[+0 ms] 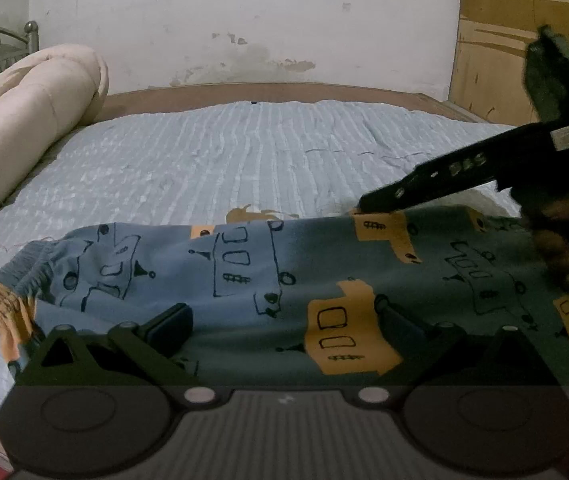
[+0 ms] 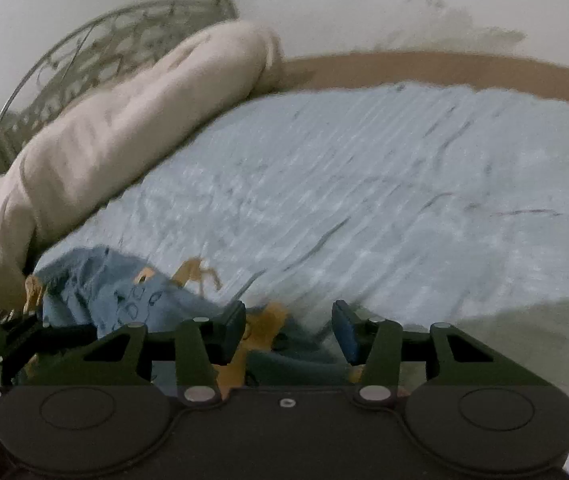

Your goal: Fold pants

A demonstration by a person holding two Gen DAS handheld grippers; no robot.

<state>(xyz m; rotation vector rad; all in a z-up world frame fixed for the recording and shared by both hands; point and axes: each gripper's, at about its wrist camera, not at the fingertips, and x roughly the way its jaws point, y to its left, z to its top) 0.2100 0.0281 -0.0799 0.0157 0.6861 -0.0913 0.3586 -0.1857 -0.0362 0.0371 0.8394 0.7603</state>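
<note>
Handling: pants (image 1: 244, 276) look like light, soft knit, limp and not slippery; my judgement is they will sag and crease wherever they are not supported, and nothing about them is fragile.
Rolled quilt: cream quilt (image 1: 32, 120) lies along the left side of the bed, just past the waistband end, apart from the pants.
Waistband: gathered elastic waistband (image 1: 30, 276) sits at the left end; it is the thickest edge and probably the surest place to pinch.
Pants place: spread lengthwise across the near part of the pale blue bedspread (image 1: 244, 152), waistband left, legs running right.
Left gripper: left gripper (image 1: 284, 320) hangs just over the middle of the pants with its jaws wide apart, pressing nothing.
Right gripper: right gripper (image 2: 288, 330) has its jaws partly apart, with cloth lying below the gap; no pad presses on it, as far as the blurred view shows.
Leg end: far right edge is another likely hold for a fold toward the waistband.
Containers: none in view.
</note>
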